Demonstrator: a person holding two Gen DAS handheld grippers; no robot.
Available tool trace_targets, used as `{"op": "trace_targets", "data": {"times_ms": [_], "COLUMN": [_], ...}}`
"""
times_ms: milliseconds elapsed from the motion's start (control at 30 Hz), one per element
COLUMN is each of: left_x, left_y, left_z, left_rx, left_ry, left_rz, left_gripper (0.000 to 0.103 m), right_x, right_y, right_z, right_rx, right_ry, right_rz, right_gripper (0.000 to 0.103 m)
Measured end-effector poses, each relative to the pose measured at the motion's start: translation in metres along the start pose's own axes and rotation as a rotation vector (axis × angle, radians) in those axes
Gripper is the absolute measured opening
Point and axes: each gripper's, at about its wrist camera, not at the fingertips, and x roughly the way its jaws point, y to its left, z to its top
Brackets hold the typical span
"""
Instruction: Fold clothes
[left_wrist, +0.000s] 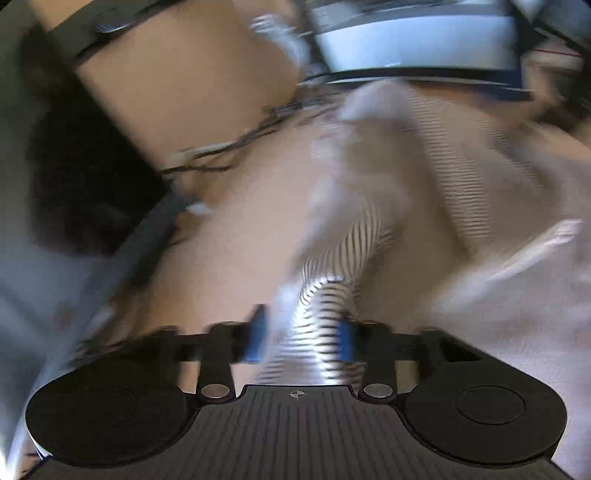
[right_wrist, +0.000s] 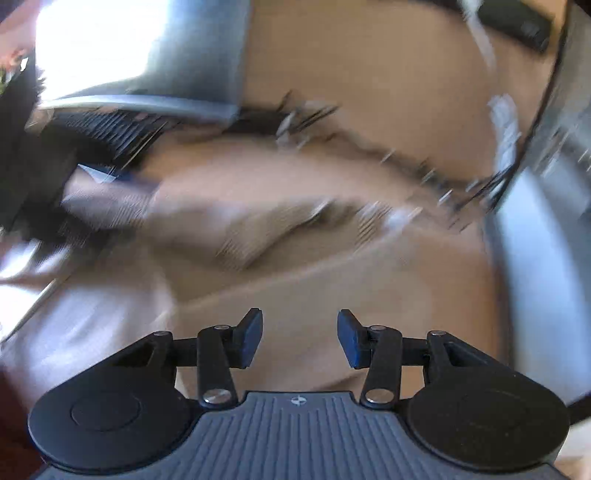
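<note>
A black-and-white finely striped garment (left_wrist: 369, 206) lies rumpled across a tan tabletop (left_wrist: 236, 251) in the left wrist view, which is blurred by motion. A bunched fold of it runs down between the blue pads of my left gripper (left_wrist: 301, 338), which is shut on it. In the right wrist view, also blurred, my right gripper (right_wrist: 300, 338) stands open over the tan surface (right_wrist: 369, 302) with nothing between its fingers. A smeared striped shape, probably the same garment (right_wrist: 236, 229), lies ahead of it and to the left.
A tan box-like shape (left_wrist: 184, 92) and tangled dark cables (left_wrist: 229, 147) sit beyond the garment. A white and blue object (left_wrist: 413, 44) is at the far right. In the right wrist view a grey metallic object (right_wrist: 147, 55) stands far left and cables (right_wrist: 480, 184) run at the right.
</note>
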Motion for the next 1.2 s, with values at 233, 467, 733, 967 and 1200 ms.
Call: {"op": "trace_targets", "data": {"times_ms": [233, 467, 733, 967, 1200], "left_x": [0.043, 0.008, -0.025, -0.041, -0.045], "left_y": [0.100, 0.114, 0.090, 0.076, 0.082], "left_z": [-0.013, -0.040, -0.049, -0.043, -0.049], "left_rx": [-0.368, -0.630, -0.734, -0.787, -0.938], "left_ry": [0.170, 0.112, 0.055, 0.012, 0.006], "left_rz": [0.248, 0.124, -0.039, -0.144, -0.184], "left_gripper": [0.017, 0.064, 0.094, 0.103, 0.103], "right_x": [0.014, 0.009, 0.021, 0.016, -0.035], "right_y": [0.024, 0.024, 0.063, 0.047, -0.035], "right_z": [-0.029, -0.023, -0.019, -0.008, 0.042], "right_rx": [0.079, 0.074, -0.164, -0.162, 0.099], "right_ry": [0.053, 0.026, 0.062, 0.027, -0.157], "right_rz": [0.024, 0.024, 0.075, -0.070, -0.200], "right_gripper": [0.045, 0.050, 0.064, 0.014, 0.009]}}
